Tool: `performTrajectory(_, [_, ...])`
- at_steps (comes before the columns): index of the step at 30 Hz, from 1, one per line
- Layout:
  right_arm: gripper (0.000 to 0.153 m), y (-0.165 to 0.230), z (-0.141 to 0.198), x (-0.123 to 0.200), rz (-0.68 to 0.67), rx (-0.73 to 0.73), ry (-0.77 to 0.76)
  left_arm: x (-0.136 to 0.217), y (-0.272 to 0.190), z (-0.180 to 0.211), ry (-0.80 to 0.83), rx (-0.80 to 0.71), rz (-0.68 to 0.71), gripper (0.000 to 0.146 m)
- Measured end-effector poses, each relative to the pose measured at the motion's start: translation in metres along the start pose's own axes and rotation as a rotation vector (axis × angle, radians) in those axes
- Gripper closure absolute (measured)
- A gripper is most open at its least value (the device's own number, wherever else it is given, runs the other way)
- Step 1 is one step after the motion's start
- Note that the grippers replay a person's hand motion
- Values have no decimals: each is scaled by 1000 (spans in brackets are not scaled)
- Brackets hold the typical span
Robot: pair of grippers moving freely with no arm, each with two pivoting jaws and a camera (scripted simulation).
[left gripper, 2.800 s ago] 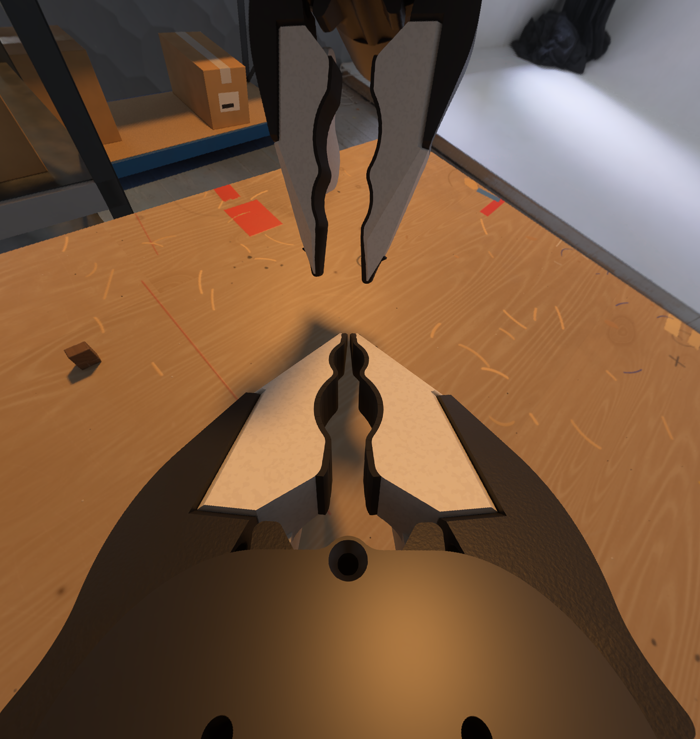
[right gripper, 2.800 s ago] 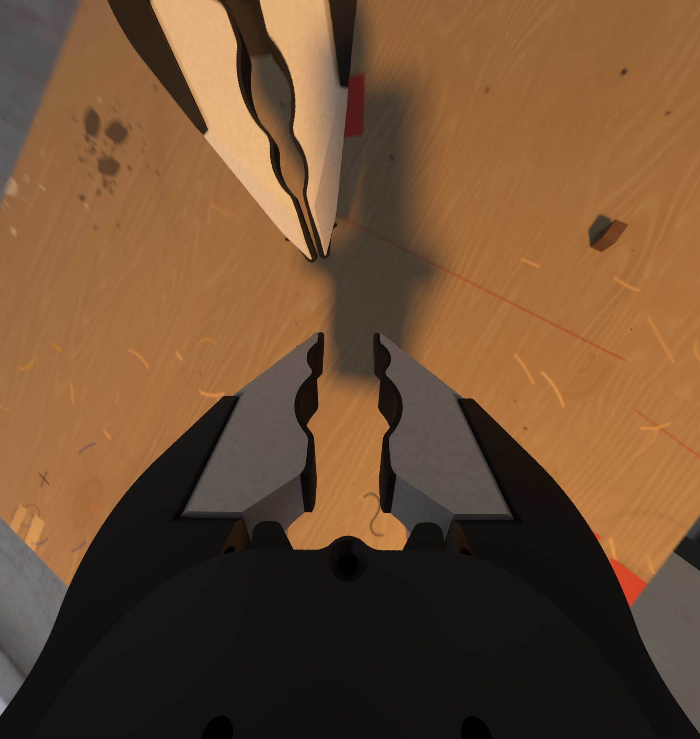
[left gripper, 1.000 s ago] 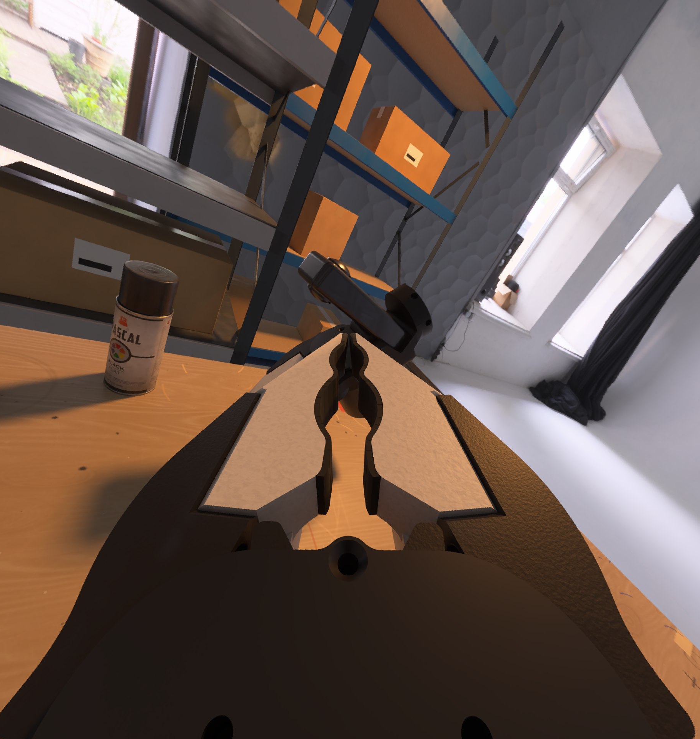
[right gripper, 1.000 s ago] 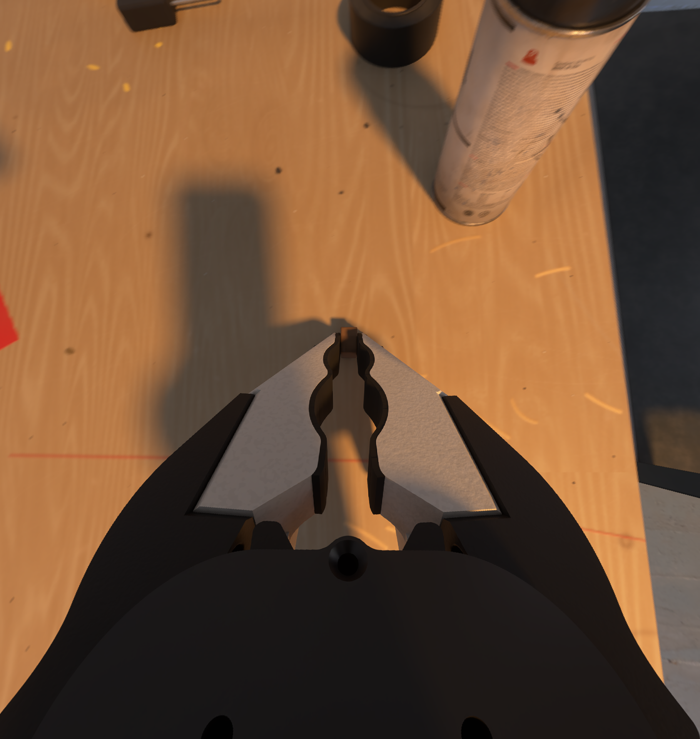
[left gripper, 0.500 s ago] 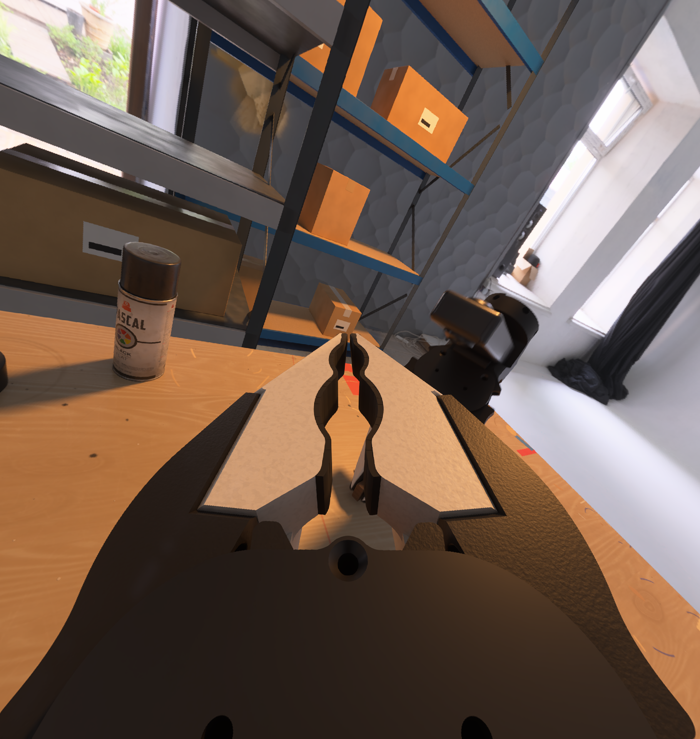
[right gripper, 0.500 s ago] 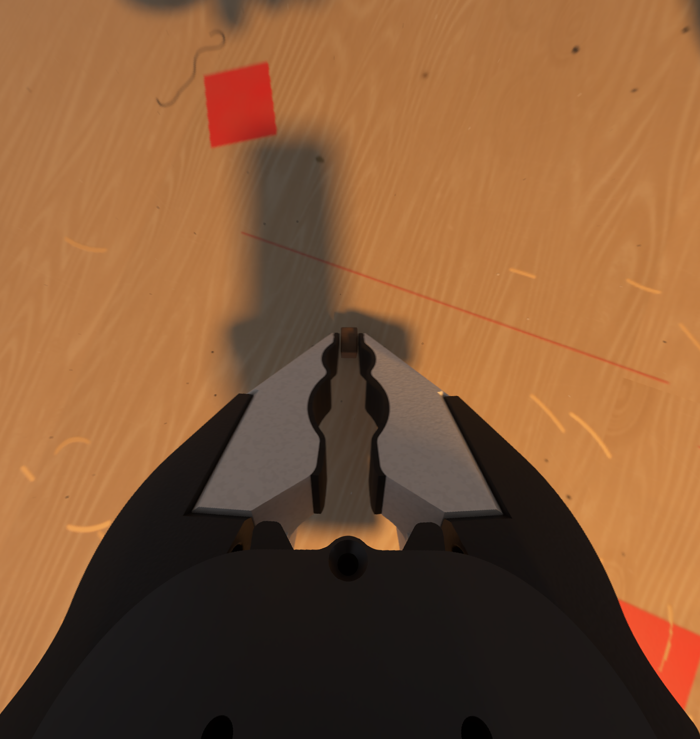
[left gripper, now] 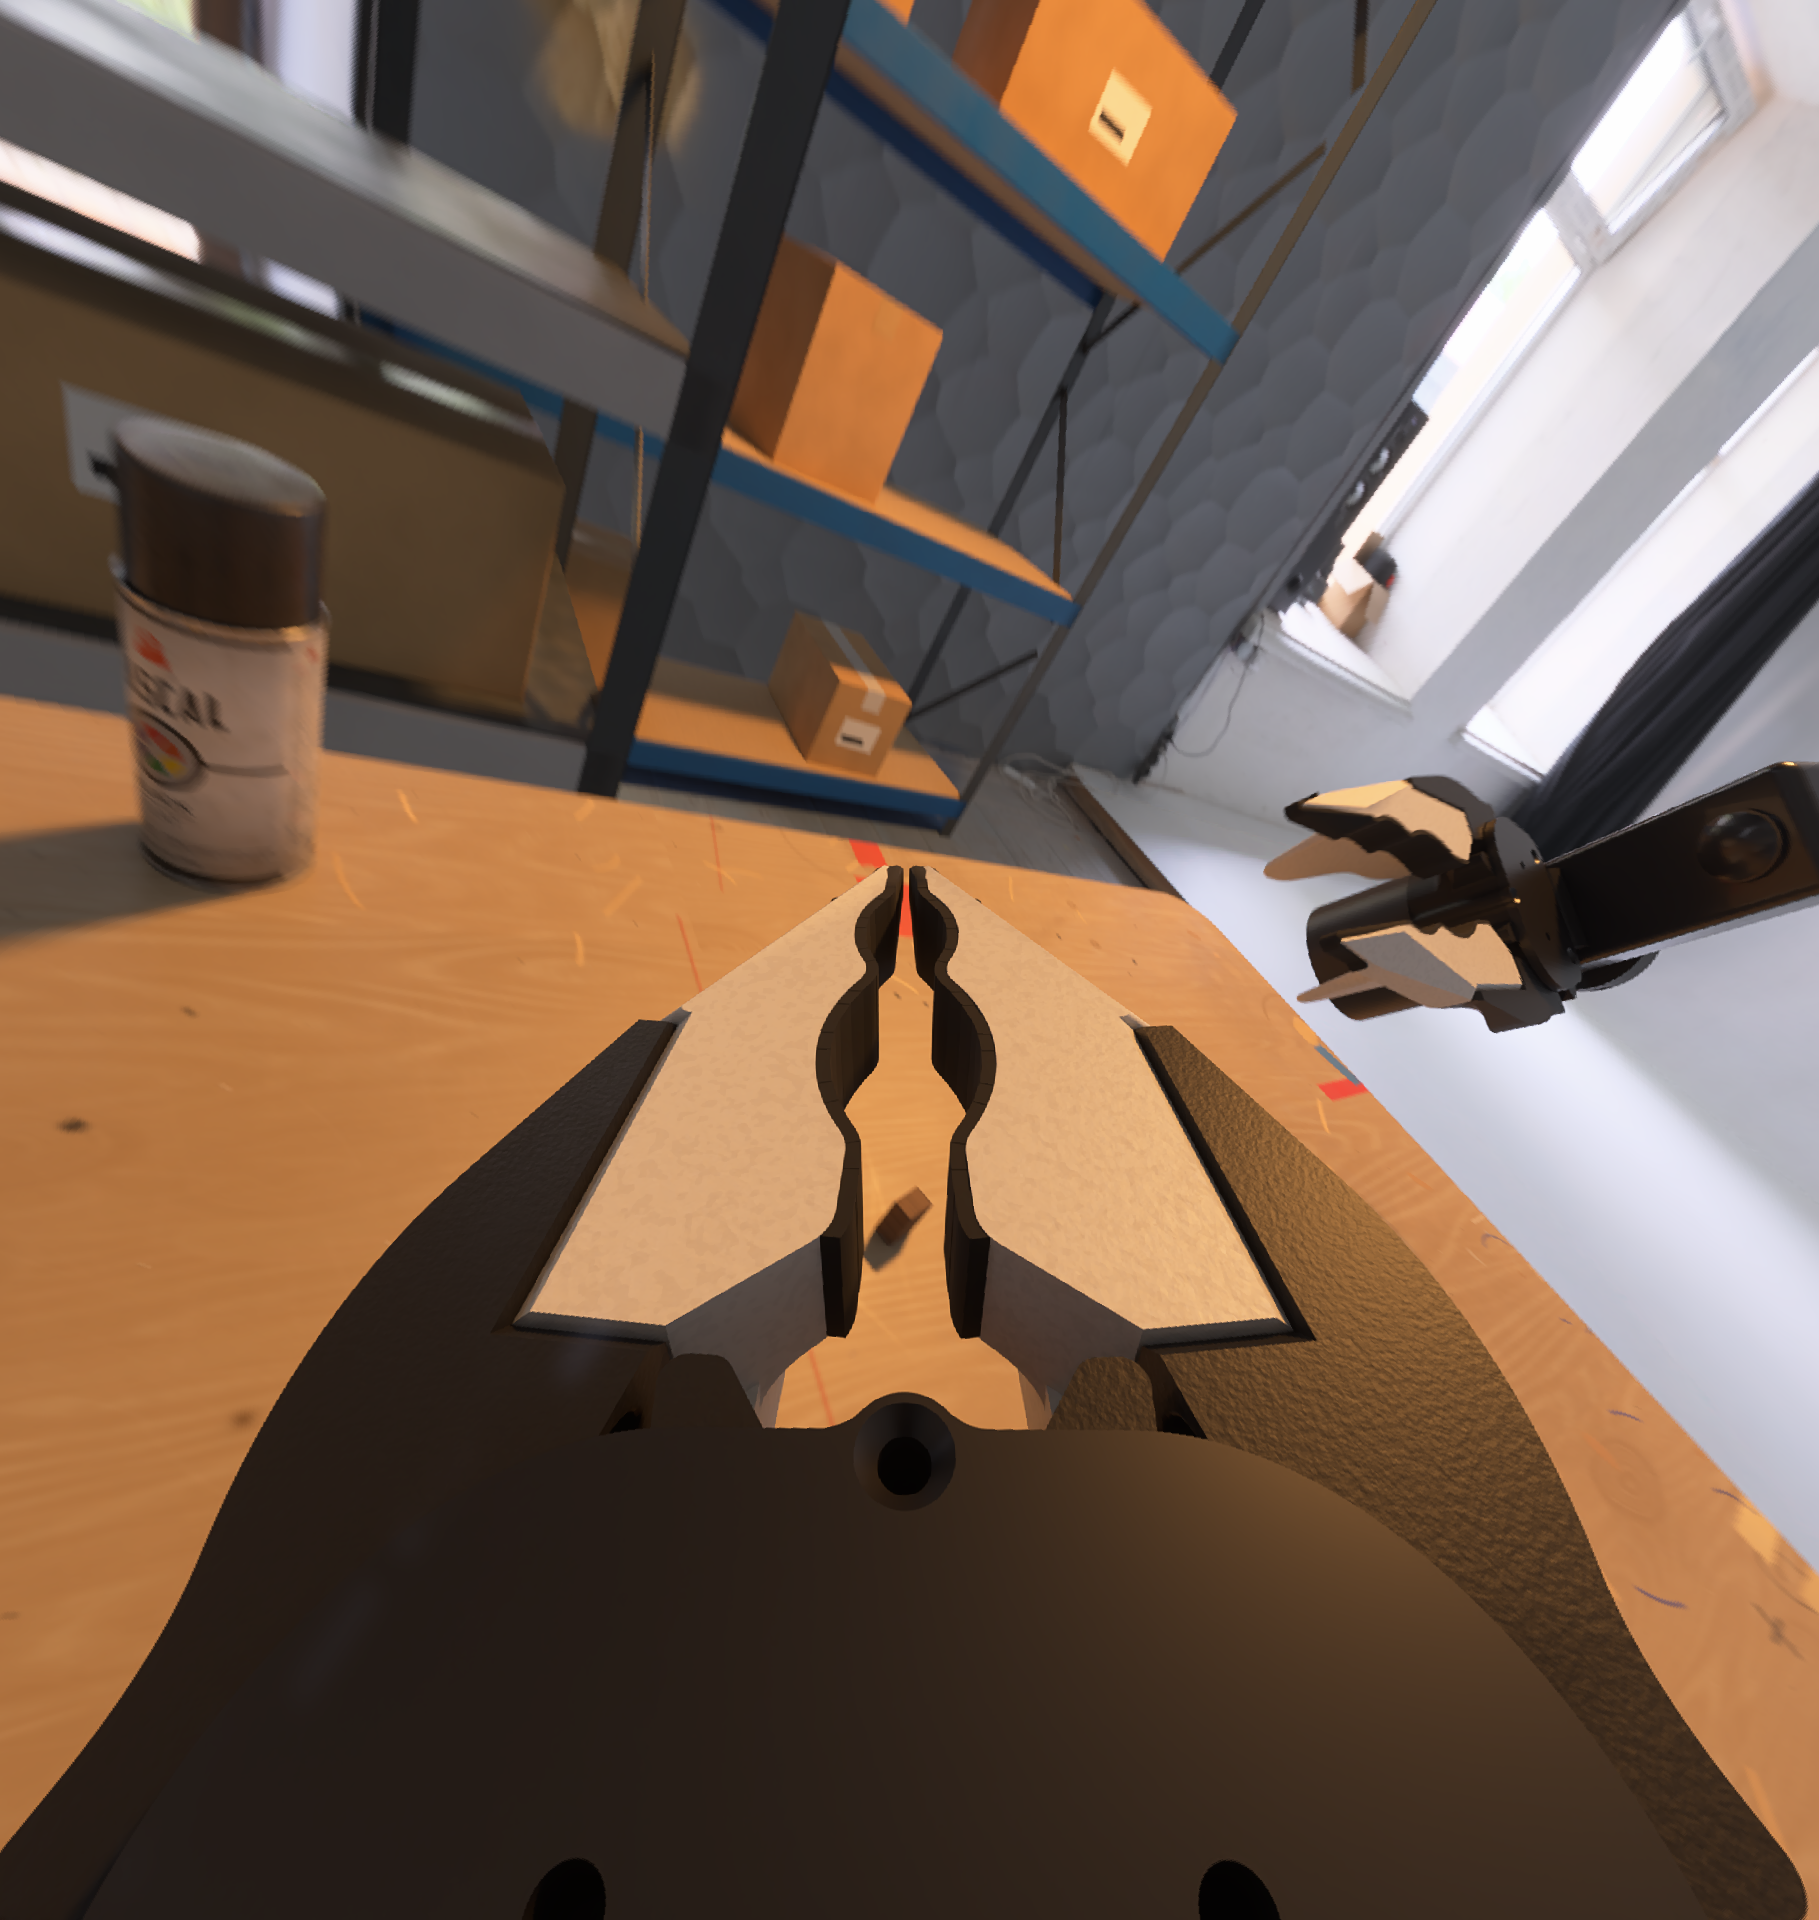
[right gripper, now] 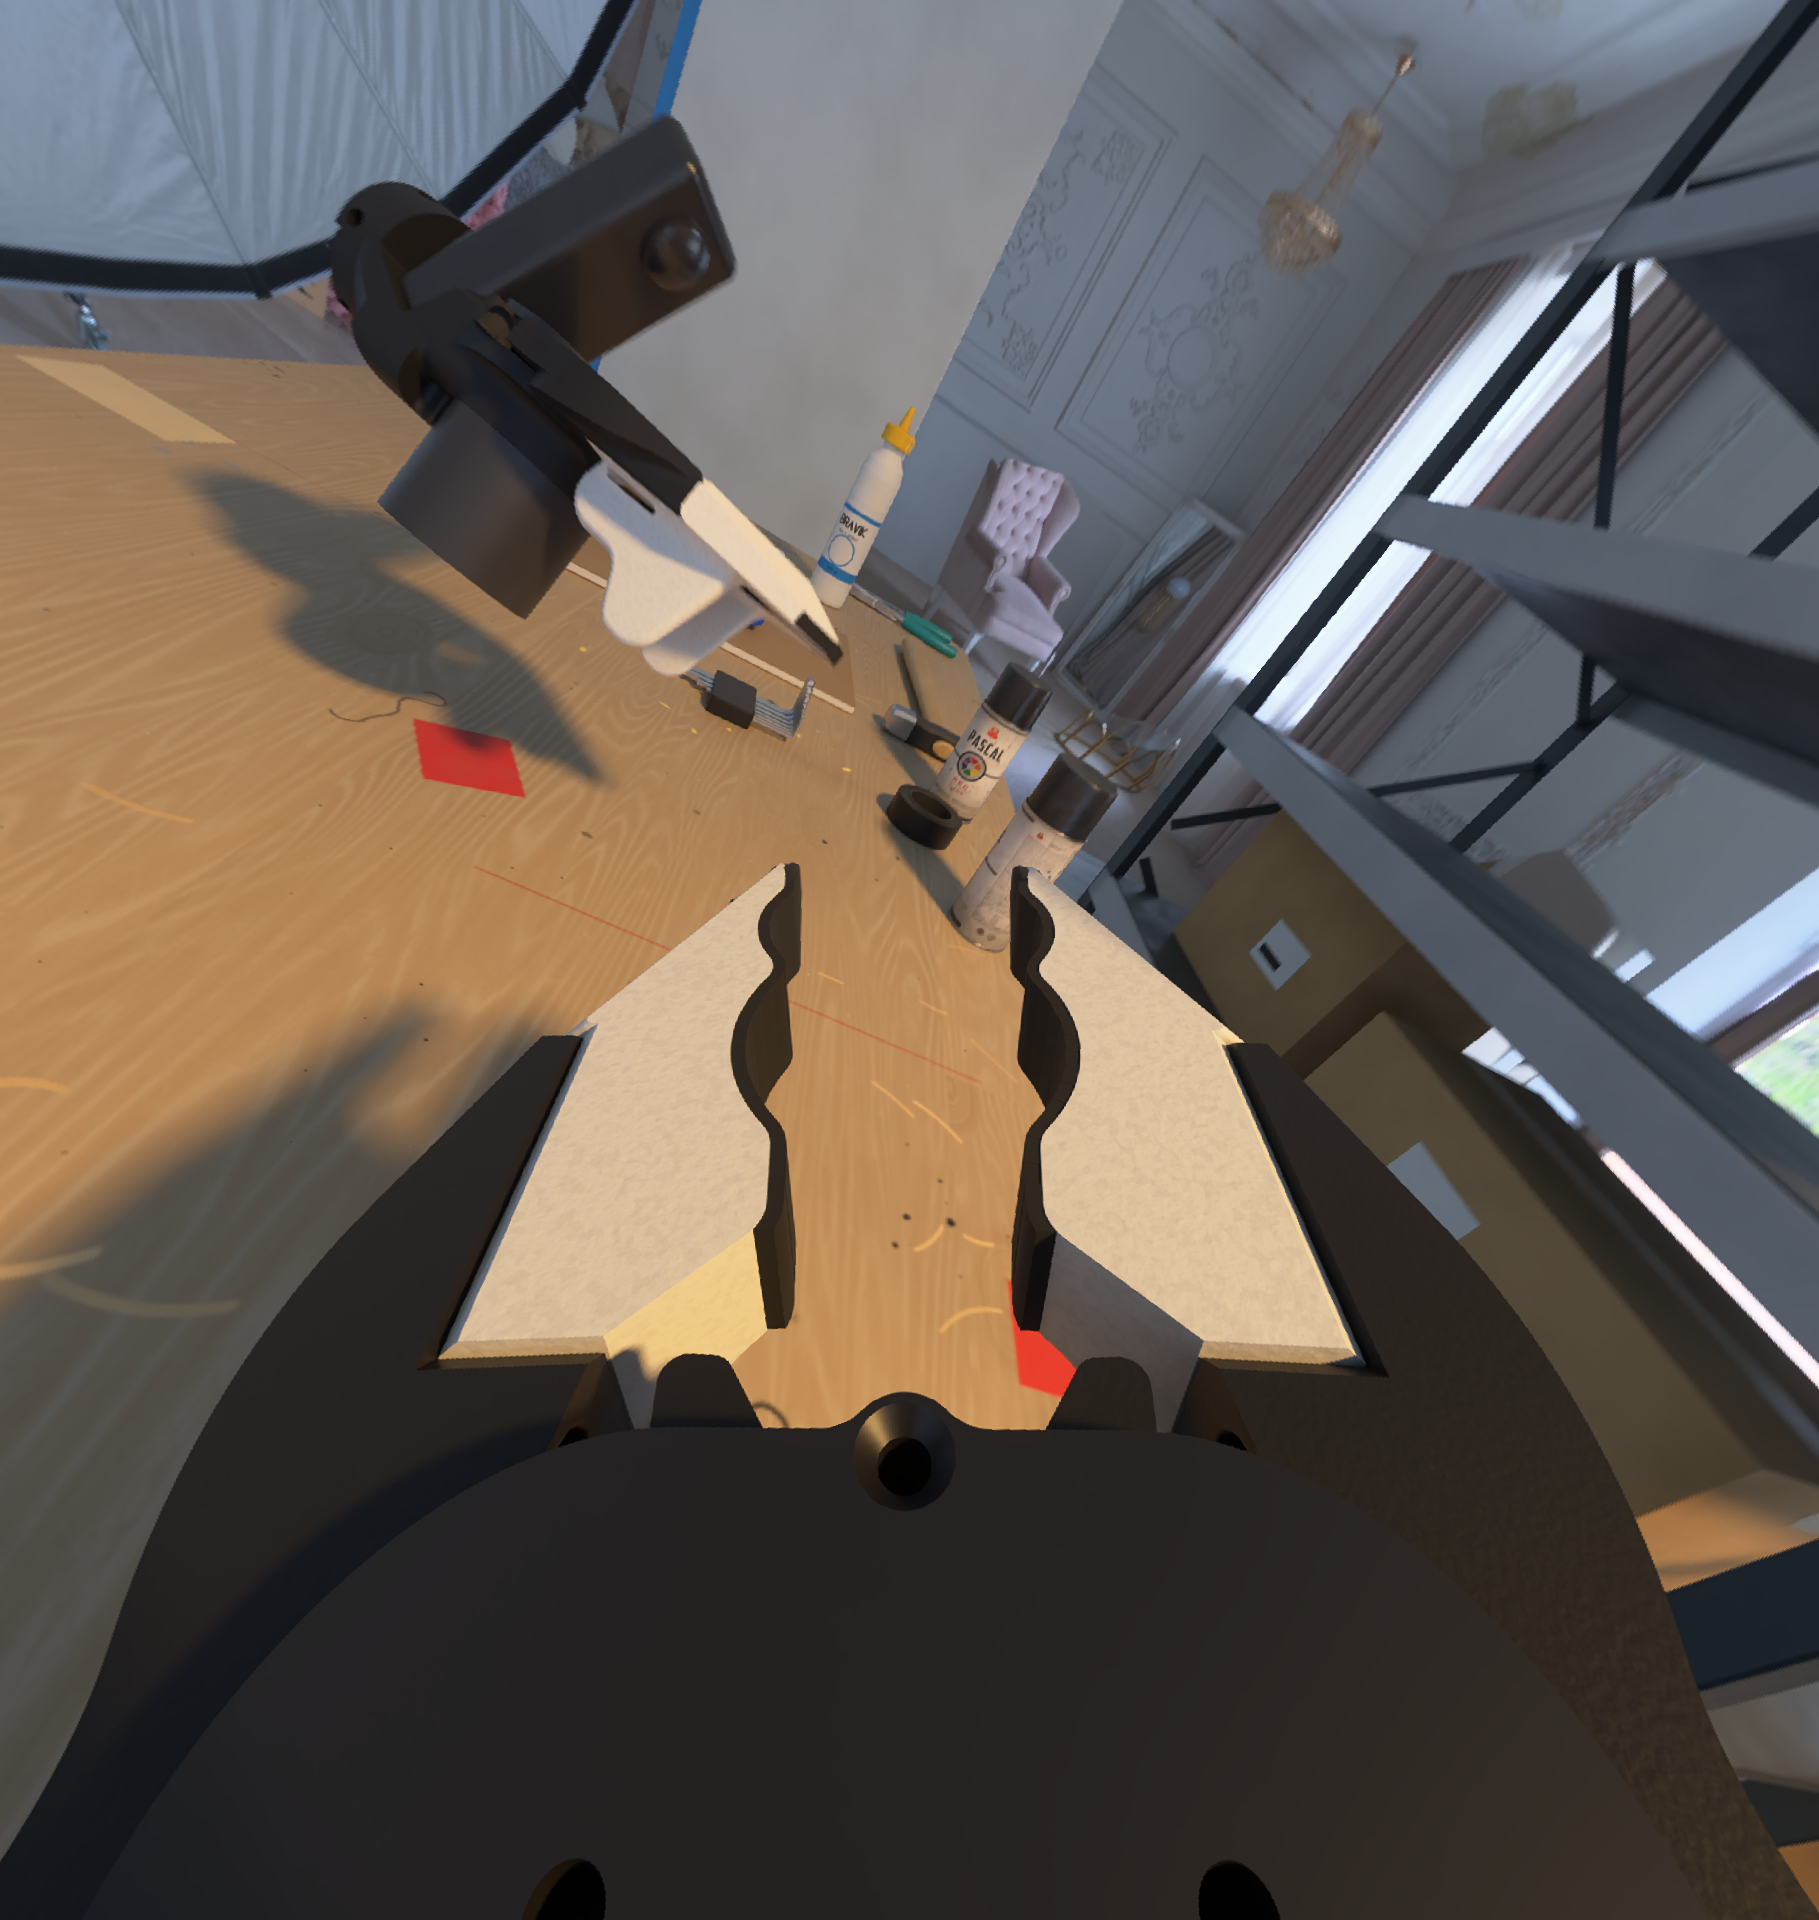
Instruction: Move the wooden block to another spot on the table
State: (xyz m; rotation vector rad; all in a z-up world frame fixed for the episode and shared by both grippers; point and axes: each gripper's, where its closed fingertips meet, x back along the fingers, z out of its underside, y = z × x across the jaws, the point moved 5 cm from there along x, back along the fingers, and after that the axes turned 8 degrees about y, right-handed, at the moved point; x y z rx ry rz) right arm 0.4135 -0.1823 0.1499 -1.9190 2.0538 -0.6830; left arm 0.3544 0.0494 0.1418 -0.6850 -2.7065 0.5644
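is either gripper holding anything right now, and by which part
Nothing is held. The right gripper is open and empty. The left gripper is shut on nothing; the wooden block lies free on the table below it.

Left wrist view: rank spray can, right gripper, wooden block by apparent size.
1. right gripper and spray can: they take up similar space, so no ranking; the gripper sits farther off.
2. wooden block: clearly smallest, lying on the table.

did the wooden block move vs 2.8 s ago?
Yes. The wooden block lay left of the thin red line on the table; now it rests right of it, free of both grippers.
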Motion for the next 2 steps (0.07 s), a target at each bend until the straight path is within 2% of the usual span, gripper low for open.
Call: performTrajectory(2, [114, 2, -4, 1, 7, 40, 0, -9, -3, 7, 57, 57, 17, 145])
